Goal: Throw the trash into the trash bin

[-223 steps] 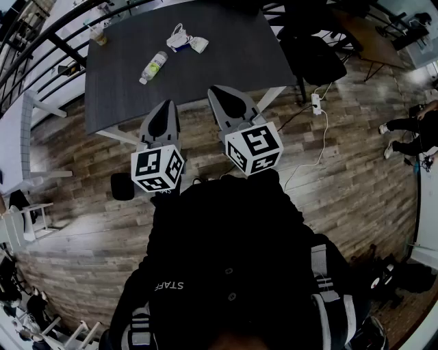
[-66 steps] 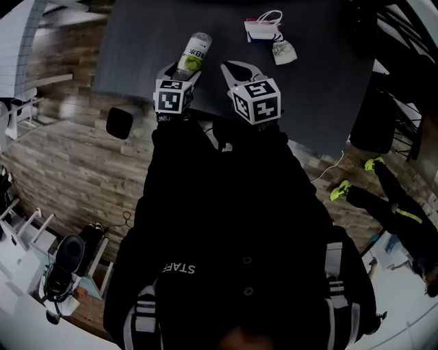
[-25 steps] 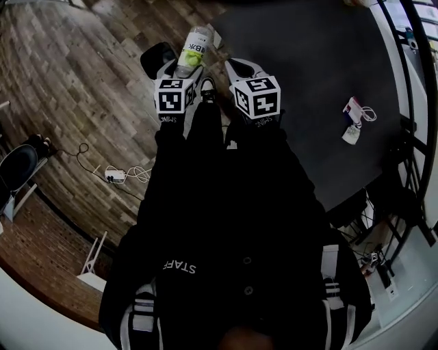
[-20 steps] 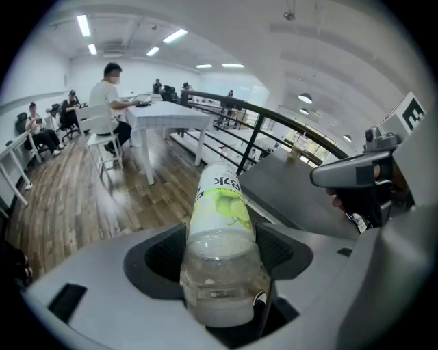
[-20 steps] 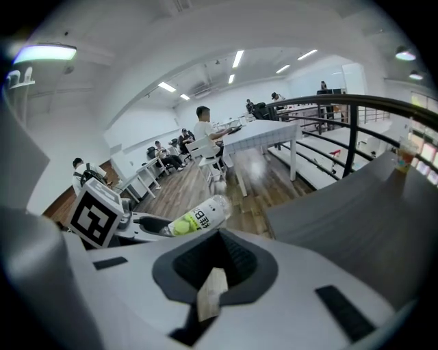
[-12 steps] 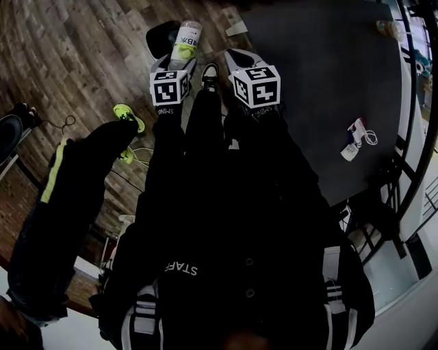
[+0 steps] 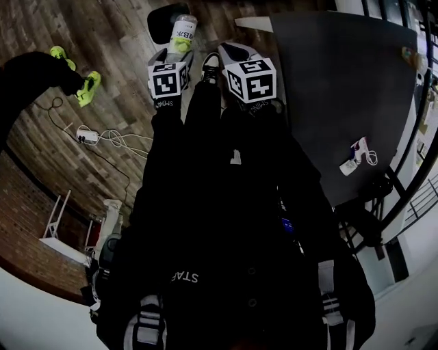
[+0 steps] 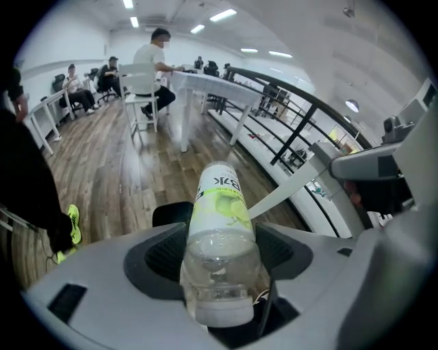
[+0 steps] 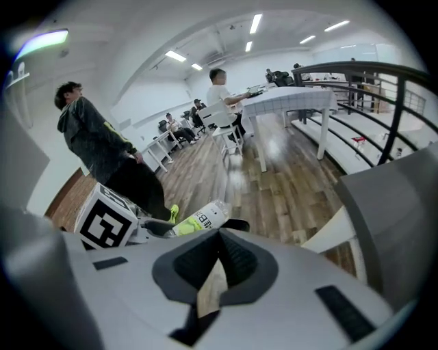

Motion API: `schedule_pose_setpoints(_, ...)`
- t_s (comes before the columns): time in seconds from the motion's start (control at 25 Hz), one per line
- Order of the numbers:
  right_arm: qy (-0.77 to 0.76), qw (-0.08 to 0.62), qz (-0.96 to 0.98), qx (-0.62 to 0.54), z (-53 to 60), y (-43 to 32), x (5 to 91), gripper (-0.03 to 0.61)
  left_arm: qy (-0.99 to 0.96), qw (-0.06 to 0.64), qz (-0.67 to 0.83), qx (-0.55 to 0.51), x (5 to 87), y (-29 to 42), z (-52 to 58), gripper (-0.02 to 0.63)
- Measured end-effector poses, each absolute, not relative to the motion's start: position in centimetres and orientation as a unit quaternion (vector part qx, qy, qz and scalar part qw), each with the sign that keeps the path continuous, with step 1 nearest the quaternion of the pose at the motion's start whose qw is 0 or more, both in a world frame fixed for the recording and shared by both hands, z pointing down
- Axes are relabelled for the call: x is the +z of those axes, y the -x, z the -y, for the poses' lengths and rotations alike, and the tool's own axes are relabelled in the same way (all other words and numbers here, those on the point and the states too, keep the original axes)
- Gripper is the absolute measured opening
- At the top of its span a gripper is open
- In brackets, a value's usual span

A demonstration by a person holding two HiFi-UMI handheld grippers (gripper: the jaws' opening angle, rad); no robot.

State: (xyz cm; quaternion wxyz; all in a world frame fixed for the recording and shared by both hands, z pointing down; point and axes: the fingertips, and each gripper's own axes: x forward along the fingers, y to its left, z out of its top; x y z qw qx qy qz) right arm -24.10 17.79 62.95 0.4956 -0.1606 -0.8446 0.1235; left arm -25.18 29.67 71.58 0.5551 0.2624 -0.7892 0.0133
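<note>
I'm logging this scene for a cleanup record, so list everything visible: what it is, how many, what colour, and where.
clear plastic bottle with lime-green label: one, clear and green, clamped in the left gripper
black round bin: one, black, on the floor just beyond the bottle
dark grey table: one, to the person's right
white and pink wrappers: small pile, on the table near one edge
white power strip with cable: one, on the wooden floor at left
bystander in black with neon-yellow shoes: one, standing at left
seated people at white desks: several, background
left gripper: grey, shut on the bottle
right gripper: grey, shut, empty
person's black jacket: one, lower head view
</note>
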Motion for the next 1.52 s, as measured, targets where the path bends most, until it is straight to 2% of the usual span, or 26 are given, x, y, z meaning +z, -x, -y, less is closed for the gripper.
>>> schedule_pose_setpoints(0.24,0.174,0.509,0.834,0.12,-19.9,22.8,69.7,0.015,-0.24,0.572,0.784,0.005,78.6,22.9,-32.4,0.327)
schedule_pose_setpoints(0.76,0.189,0.535,0.813,0.129,-21.8,23.5,81.4,0.015,-0.208,0.606,0.767,0.007,91.7,23.9,-34.9,0.327)
schedule_pose_setpoints(1.52,0.187,0.563,0.795,0.13,-21.1,23.6,88.6,0.015,-0.171,0.649,0.741,-0.001,102.6,24.5,-35.8,0.327)
